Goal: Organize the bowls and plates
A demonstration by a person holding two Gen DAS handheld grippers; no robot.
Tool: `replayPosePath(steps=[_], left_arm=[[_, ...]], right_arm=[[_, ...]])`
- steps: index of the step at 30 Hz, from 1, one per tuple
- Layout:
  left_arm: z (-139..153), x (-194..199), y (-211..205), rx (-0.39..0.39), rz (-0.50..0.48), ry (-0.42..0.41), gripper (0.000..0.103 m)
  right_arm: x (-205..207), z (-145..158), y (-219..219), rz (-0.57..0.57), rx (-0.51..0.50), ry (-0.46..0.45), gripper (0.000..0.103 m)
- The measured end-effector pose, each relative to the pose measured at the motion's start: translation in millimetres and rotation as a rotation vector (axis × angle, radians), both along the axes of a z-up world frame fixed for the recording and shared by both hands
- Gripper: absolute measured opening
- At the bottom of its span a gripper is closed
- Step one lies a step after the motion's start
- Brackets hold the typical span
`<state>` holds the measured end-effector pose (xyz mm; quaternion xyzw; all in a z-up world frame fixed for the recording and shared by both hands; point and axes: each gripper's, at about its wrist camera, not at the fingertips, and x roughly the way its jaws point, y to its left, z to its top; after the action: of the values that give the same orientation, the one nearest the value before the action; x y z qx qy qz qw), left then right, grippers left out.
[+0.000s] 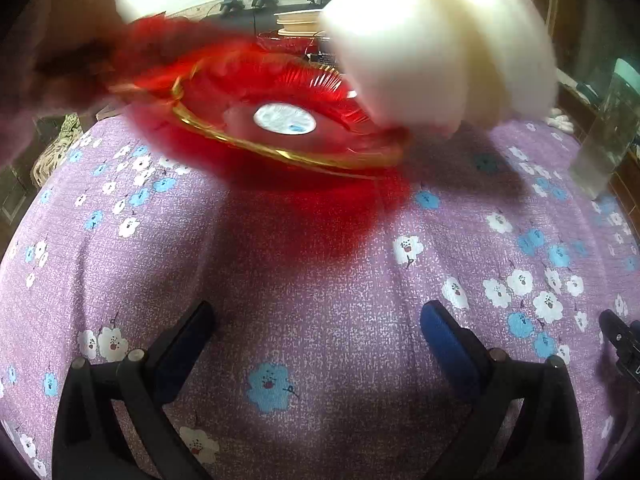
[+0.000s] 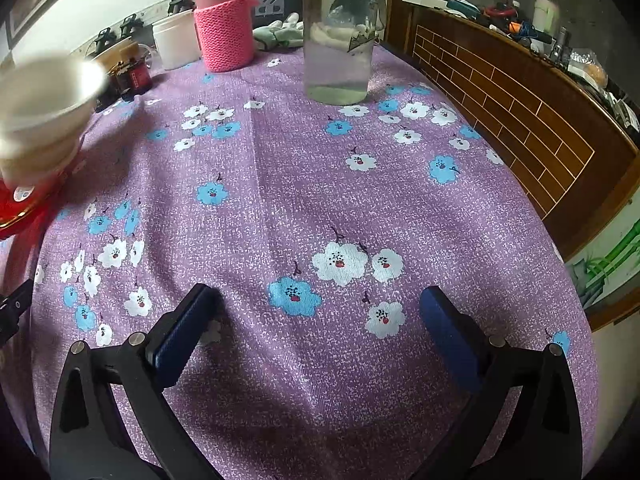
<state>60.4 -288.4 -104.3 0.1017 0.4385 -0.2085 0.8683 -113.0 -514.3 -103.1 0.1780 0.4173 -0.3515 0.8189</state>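
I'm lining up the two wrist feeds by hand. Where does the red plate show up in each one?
Left wrist: the red plate fills the upper centre, blurred, gold-rimmed, white sticker in its middle.
Right wrist: only a sliver at the far left edge, under the white bowl.
Shared landmark: the clear glass bottle.

Left gripper [image 1: 318, 320]: 2 black plastic arms, each tipped with a blue rectangular pad [image 1: 450, 350]; round silver pivot pins on every arm.

Right gripper [image 2: 318, 312]: same build, black arms, blue pads [image 2: 182, 332], silver pins near the joints.
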Motion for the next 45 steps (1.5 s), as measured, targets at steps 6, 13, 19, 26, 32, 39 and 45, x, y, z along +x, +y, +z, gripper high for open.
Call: replayPosePath(steps=[6, 13, 19, 26, 32, 39, 45], left_arm=[[0.4, 0.0, 0.4, 0.000, 0.001, 0.000, 0.102], [-1.6, 1.7, -1.2, 0.001, 0.001, 0.000, 0.102], [-0.5, 2.4, -0.3, 0.001, 0.001, 0.001, 0.102], [-0.2, 2.0, -1.5, 0.002, 0.002, 0.001, 0.102], [-0.2, 1.8, -1.8, 0.002, 0.002, 0.001, 0.102], [-0.4, 1.1, -1.9, 0.002, 0.002, 0.000, 0.102], [0.0, 0.2, -0.2, 0.003, 0.002, 0.000, 0.102]], right_arm=[[0.7, 0.0, 0.7, 0.000, 0.000, 0.000, 0.102], [0.9, -0.2, 0.9, 0.000, 0.000, 0.000, 0.102], [1.1, -0.3, 1.1, 0.000, 0.000, 0.001, 0.102], [0.7, -0.3, 1.0, 0.001, 0.000, 0.001, 0.102], [1.2, -0.3, 1.5, 0.001, 0.000, 0.001, 0.102], [0.8, -0.3, 0.7, 0.001, 0.000, 0.002, 0.102], [1.8, -0.6, 1.5, 0.001, 0.000, 0.002, 0.102]])
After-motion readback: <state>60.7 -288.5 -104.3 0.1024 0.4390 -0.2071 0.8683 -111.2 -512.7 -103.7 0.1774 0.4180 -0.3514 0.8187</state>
